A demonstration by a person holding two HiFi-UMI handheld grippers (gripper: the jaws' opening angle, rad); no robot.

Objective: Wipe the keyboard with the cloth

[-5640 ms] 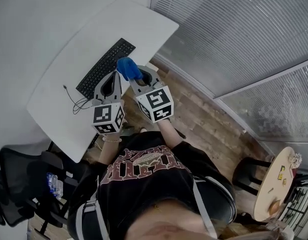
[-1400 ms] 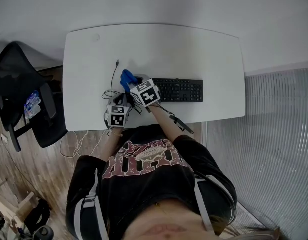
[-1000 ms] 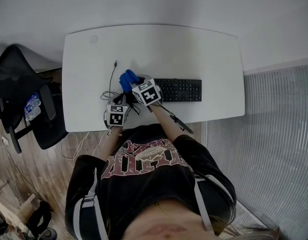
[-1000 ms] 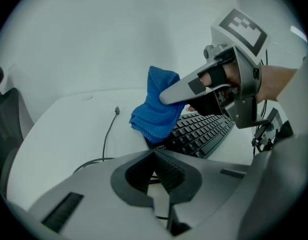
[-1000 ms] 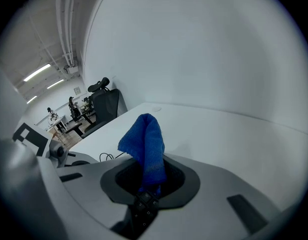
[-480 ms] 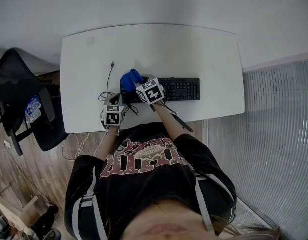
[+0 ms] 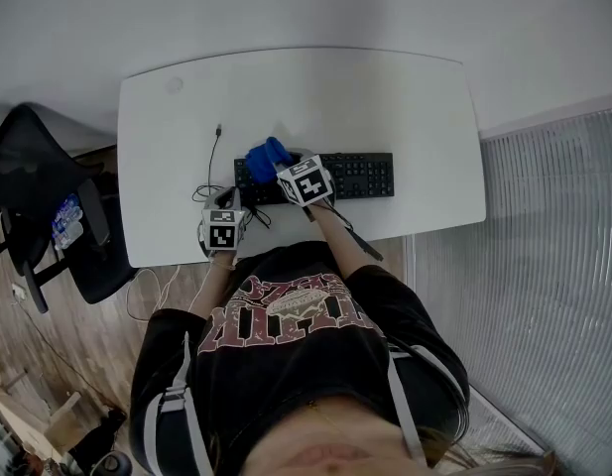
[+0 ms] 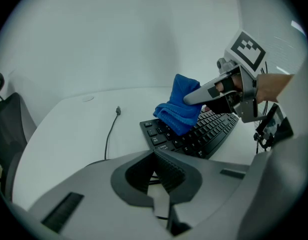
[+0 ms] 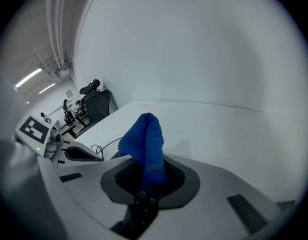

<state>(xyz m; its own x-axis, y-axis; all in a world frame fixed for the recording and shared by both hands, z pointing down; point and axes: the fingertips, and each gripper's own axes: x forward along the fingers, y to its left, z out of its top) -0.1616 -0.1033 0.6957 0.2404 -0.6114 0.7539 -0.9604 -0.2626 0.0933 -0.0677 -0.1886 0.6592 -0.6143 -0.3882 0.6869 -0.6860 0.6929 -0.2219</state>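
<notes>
under me, the white desk [image 7: 385, 97] is smooth and matte, a wide slab with rounded corners, and a black office chair [image 7: 38, 186] stands off its left end. the flat black keyboard [image 7: 360, 175] lies across the near half, a long bar of small square keys. my right gripper [image 7: 284, 170] is clamped on the blue cloth [image 7: 266, 157], a soft nubbly fold resting on the left-hand keys. my left gripper [image 7: 224, 209] sits near the front edge, ribbed jaws together on nothing, beside a thin black cable [image 7: 214, 157]. about a second ago the cloth was at the keyboard's very left end; now it is a little further in. only the left gripper view shows cloth meeting keys from the side. the right gripper view shows the fold standing up between its dark pads, with the keys hidden.
</notes>
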